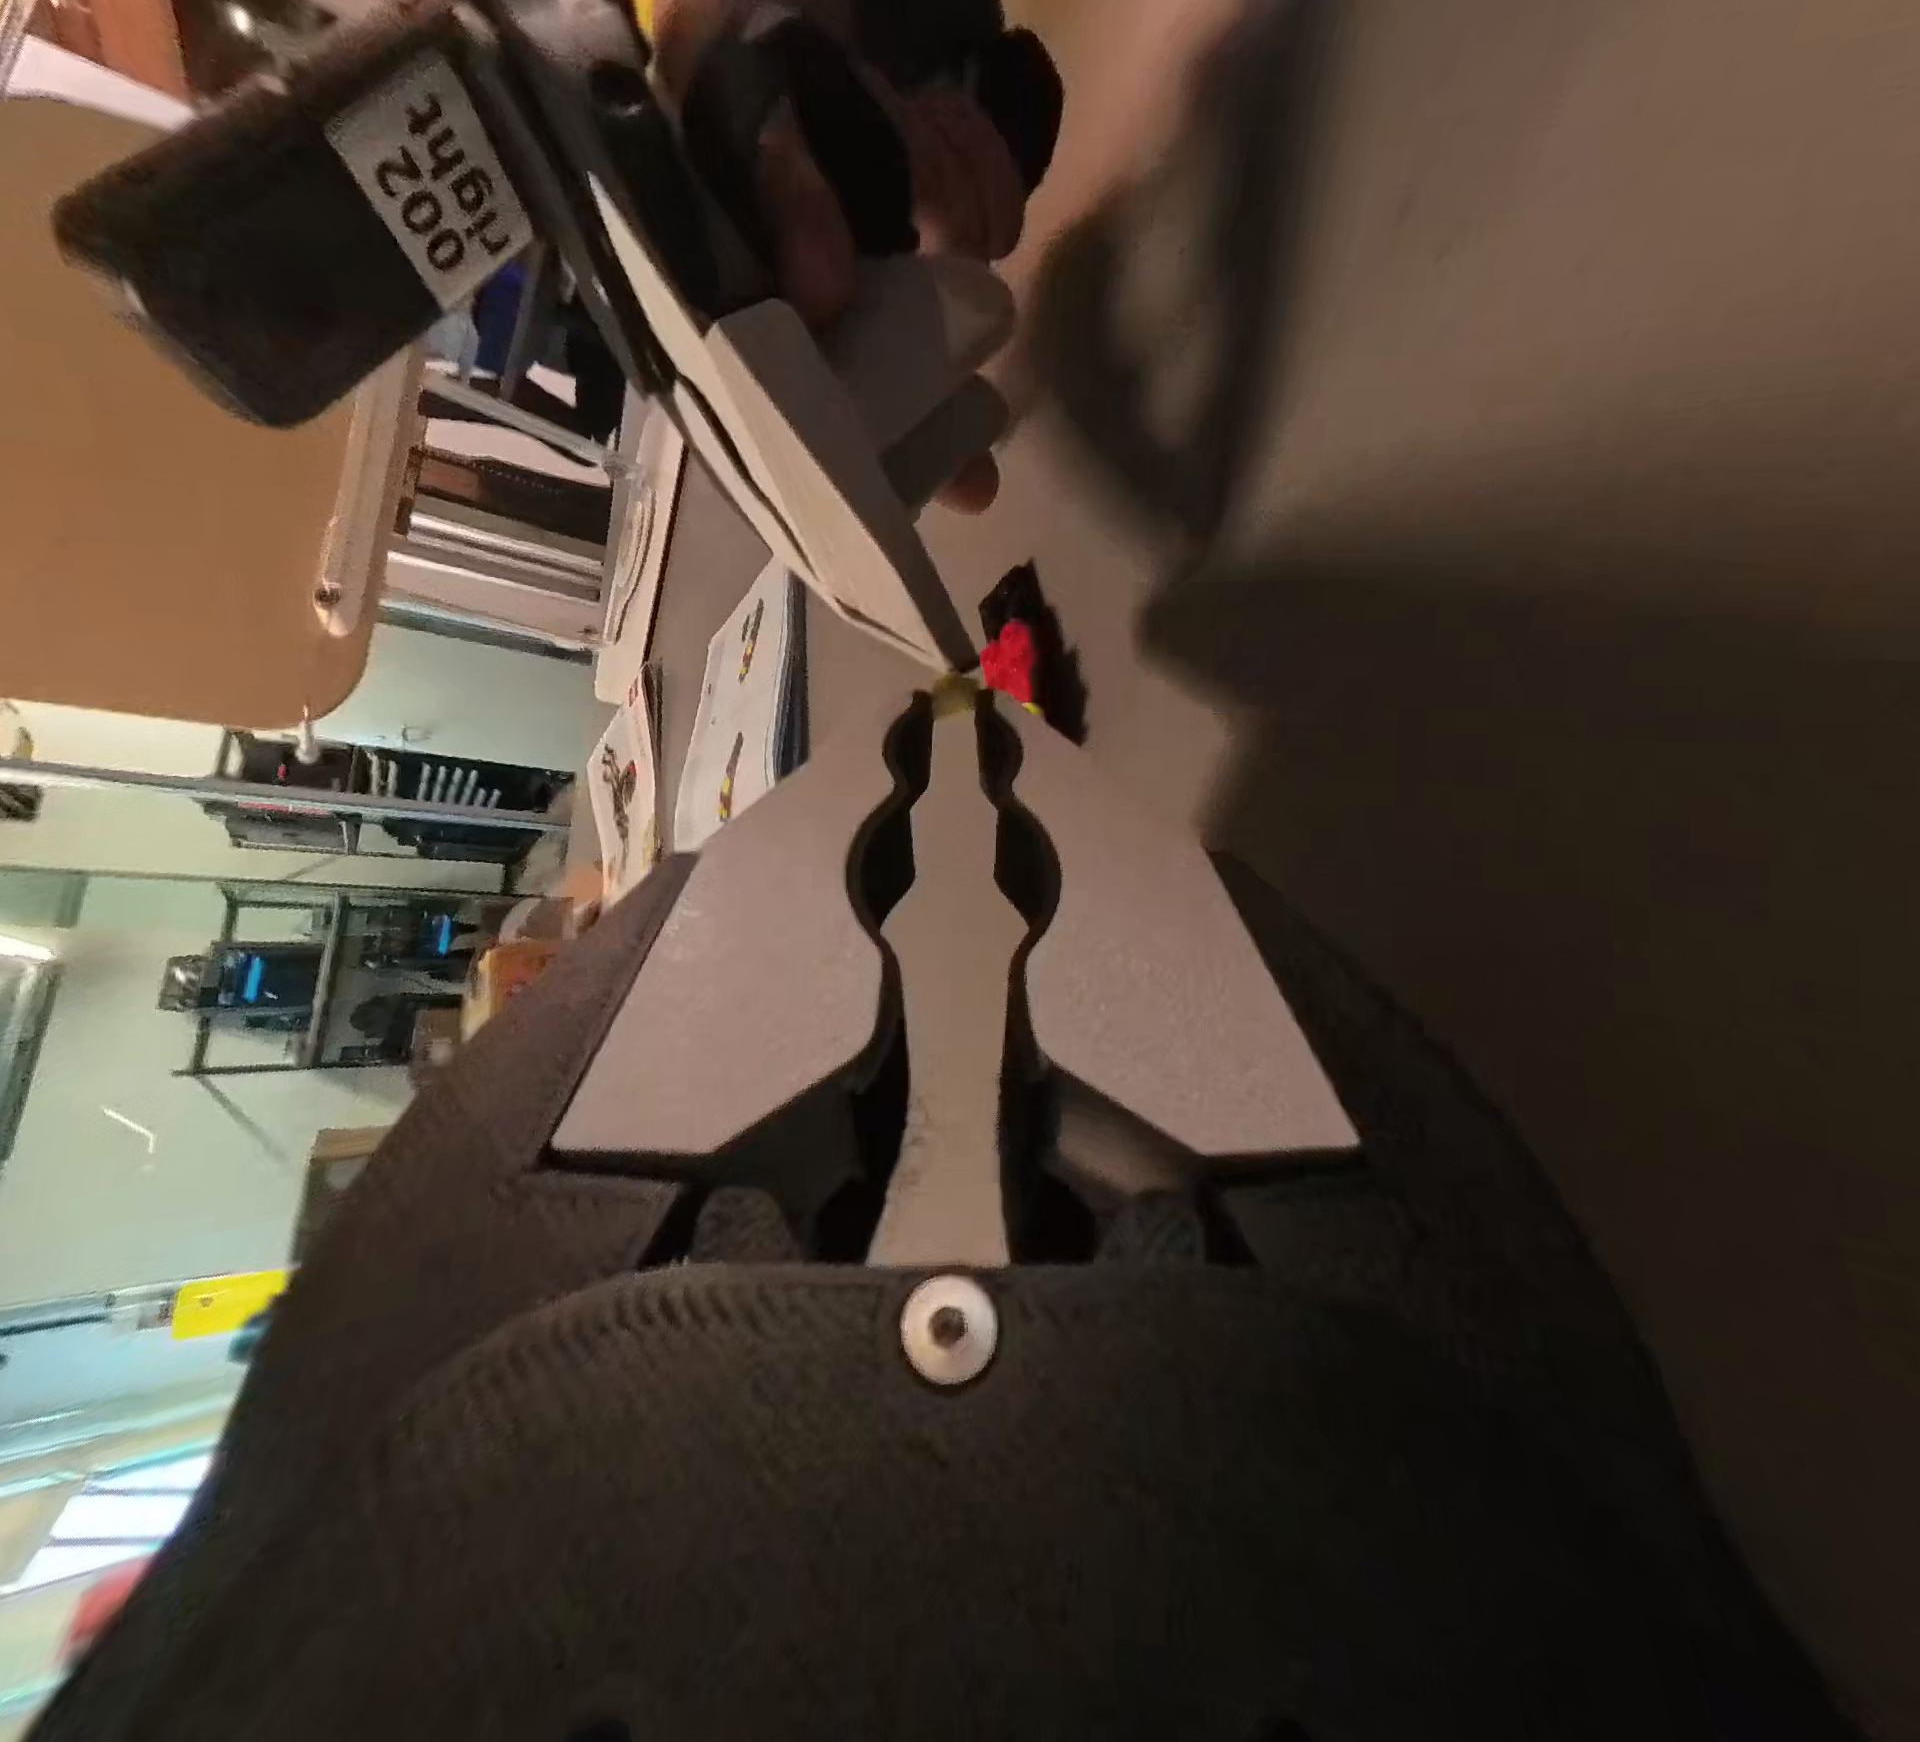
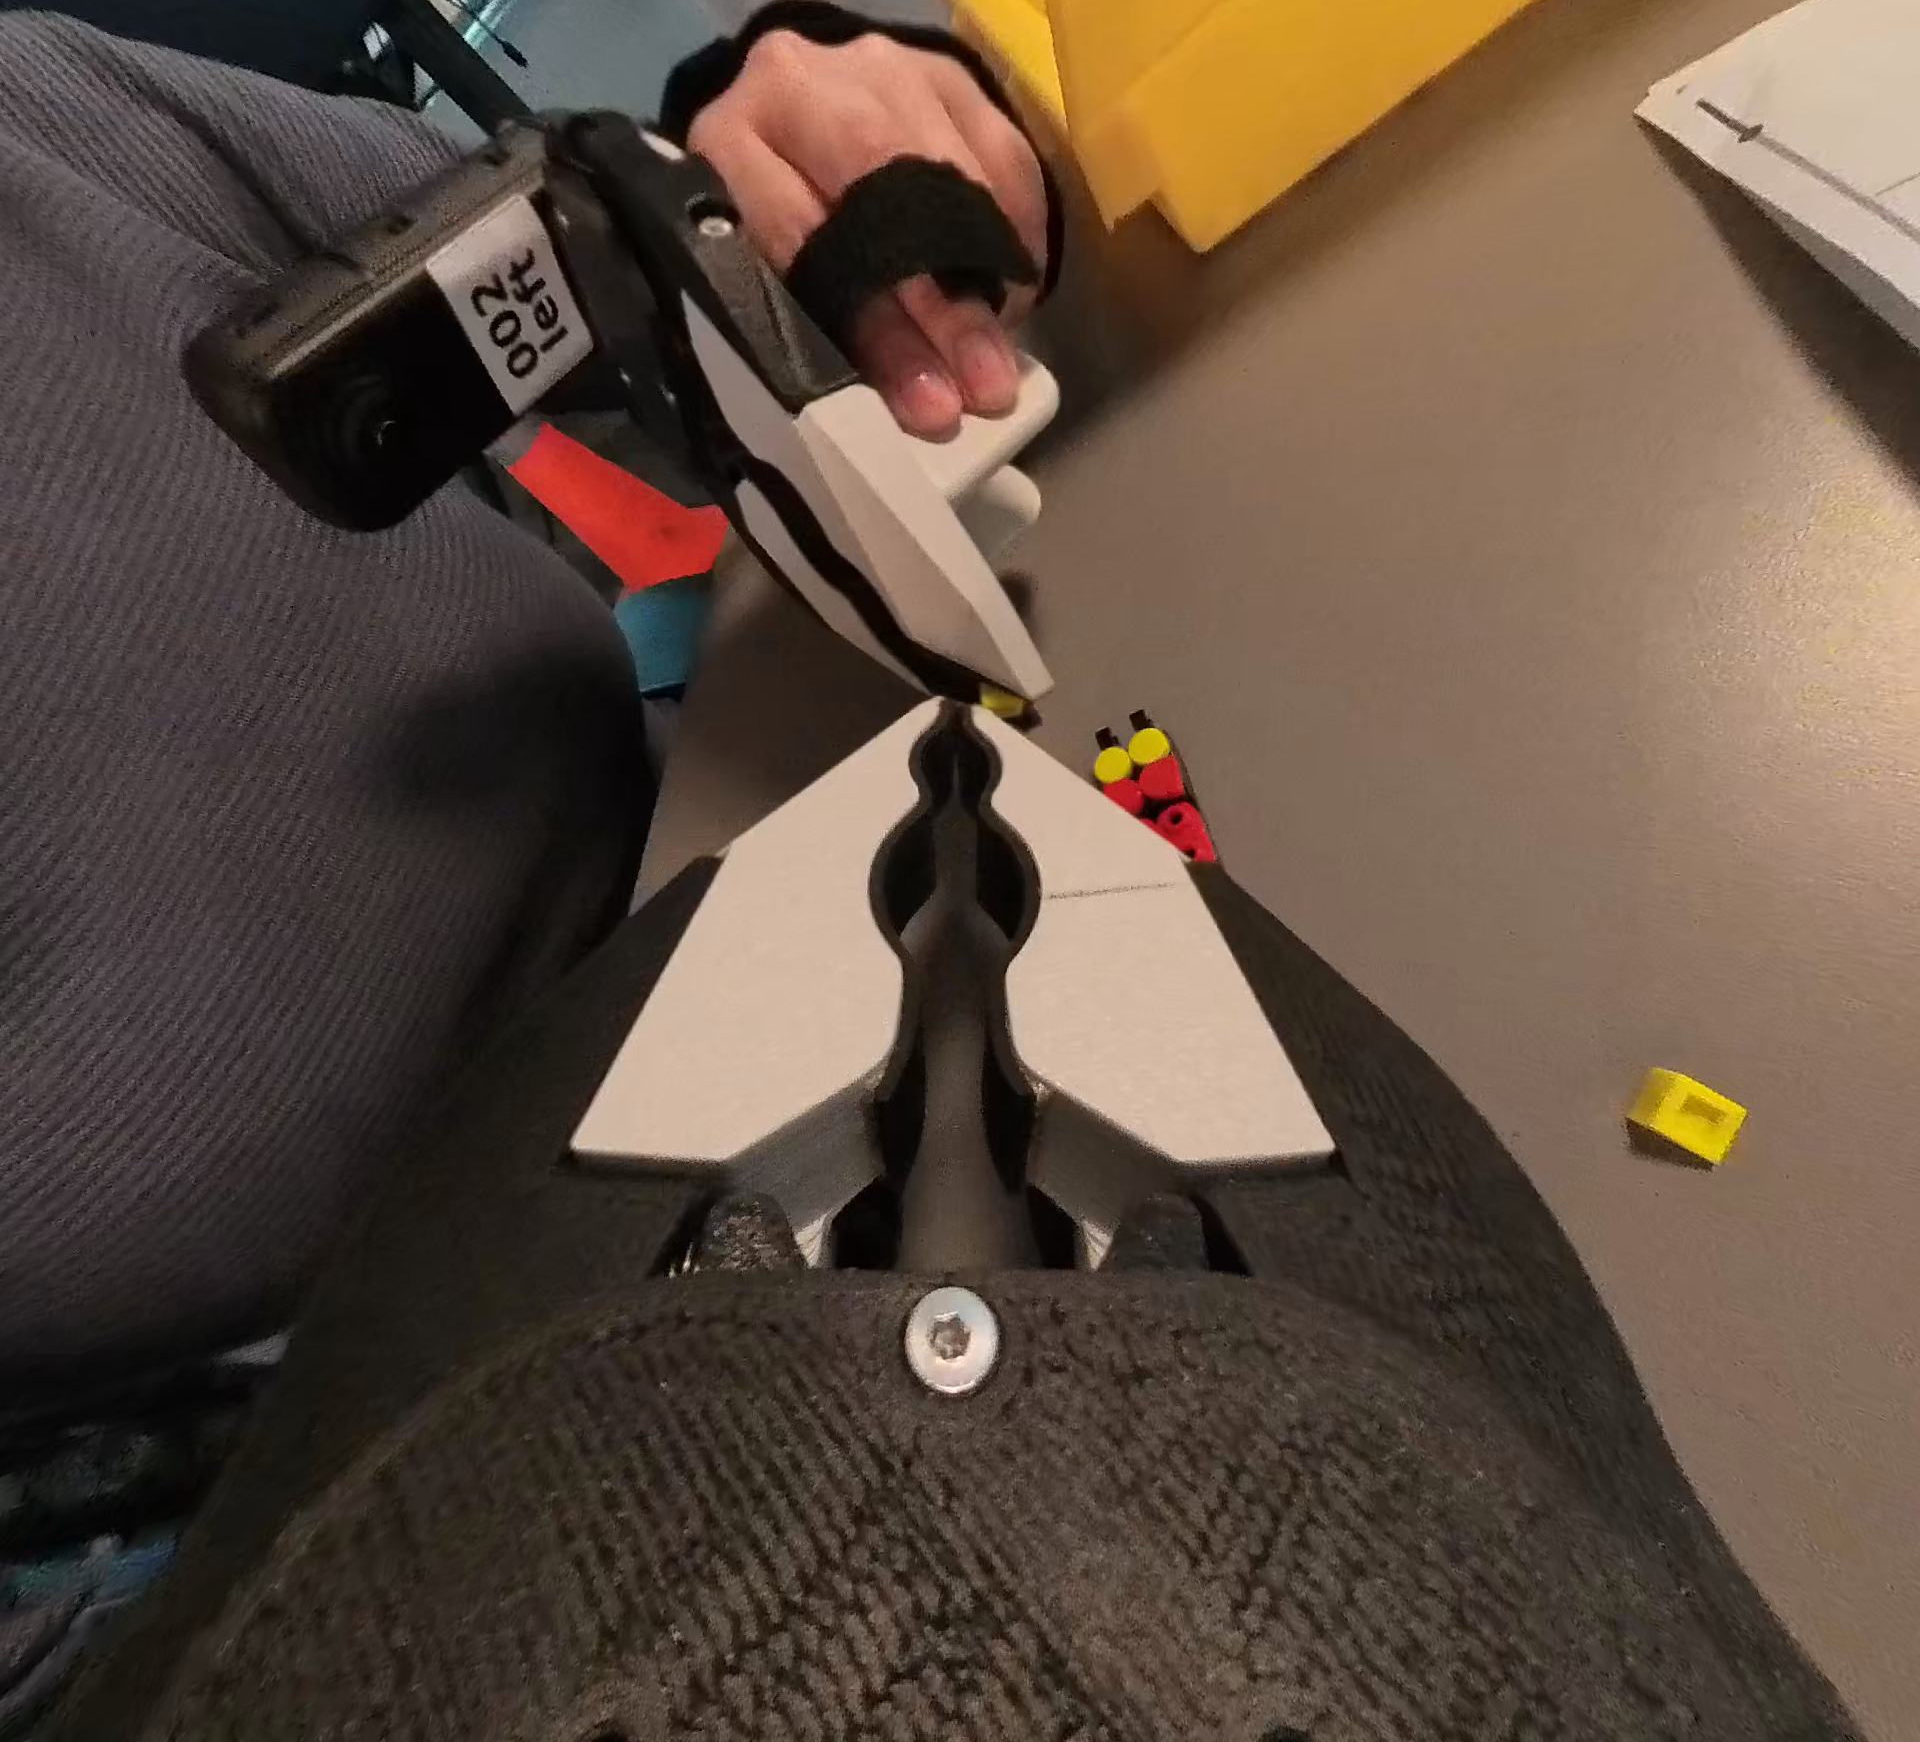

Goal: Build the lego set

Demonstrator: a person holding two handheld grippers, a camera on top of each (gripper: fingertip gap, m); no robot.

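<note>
My left gripper (image 1: 956,707) is shut on a small yellow piece (image 1: 956,693) and holds it just above the table. It also shows in the right wrist view (image 2: 1000,693), with the yellow piece (image 2: 1003,703) at its tip. My right gripper (image 2: 951,728) has its jaws together, and its tips sit right against the left gripper's tips. I see nothing between them. In the left wrist view the right gripper (image 1: 951,648) comes in from the upper left. A small build of black, red and yellow pieces (image 2: 1153,788) lies on the table just beyond both tips, and also shows in the left wrist view (image 1: 1023,653).
A loose yellow brick (image 2: 1688,1116) lies on the brown table (image 2: 1455,653) to the right. Yellow foam sheets (image 2: 1299,9) lie at the back, and white paper (image 2: 1829,165) at the far right. Open instruction booklets (image 1: 738,705) lie beyond the build. A person's grey-clad leg (image 2: 260,653) is at left. The tips of both grippers are at nearly the same place.
</note>
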